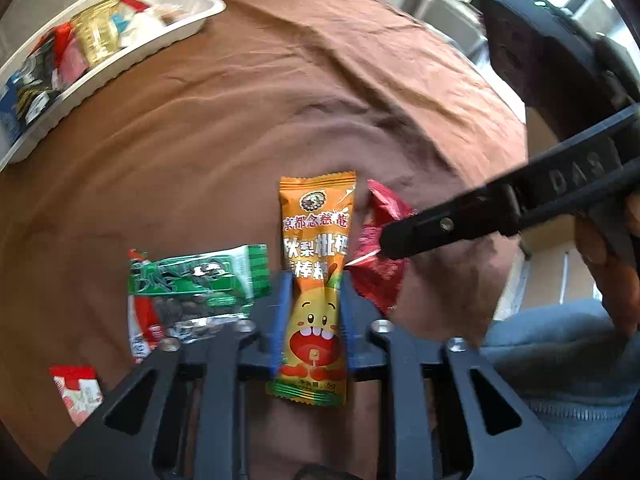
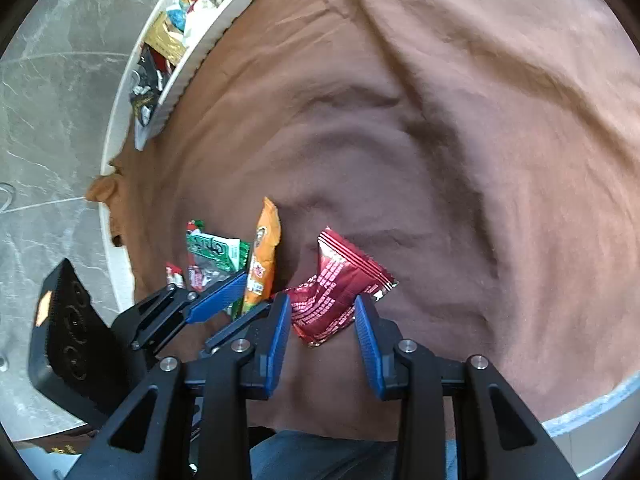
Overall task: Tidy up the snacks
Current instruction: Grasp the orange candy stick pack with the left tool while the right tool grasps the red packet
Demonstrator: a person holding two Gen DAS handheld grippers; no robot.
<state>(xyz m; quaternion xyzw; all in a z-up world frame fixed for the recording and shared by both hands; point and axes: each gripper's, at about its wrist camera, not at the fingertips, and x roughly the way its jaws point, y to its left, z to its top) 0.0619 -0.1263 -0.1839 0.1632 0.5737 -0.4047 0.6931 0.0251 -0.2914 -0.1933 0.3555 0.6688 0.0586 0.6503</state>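
Pinching the orange lollipop packet at its waist, the left gripper had both blue pads pressed on the wrapper, clamped, w/ the packet running lengthwise along the fingers, prob so it lifts clean off the brown cloth. Right gripper sat low over the red foil packet, jaws parted either side, pads not touching it as far as I could see, so not holding anything yet. Both tools were angled steeply down at the table, right one reaching in beside the left. Green snack packet lay just left of the orange one, a small red-white packet nearer the edge. White tray, already holding several snacks, waited well apart at the far side: likely the drop-off spot.
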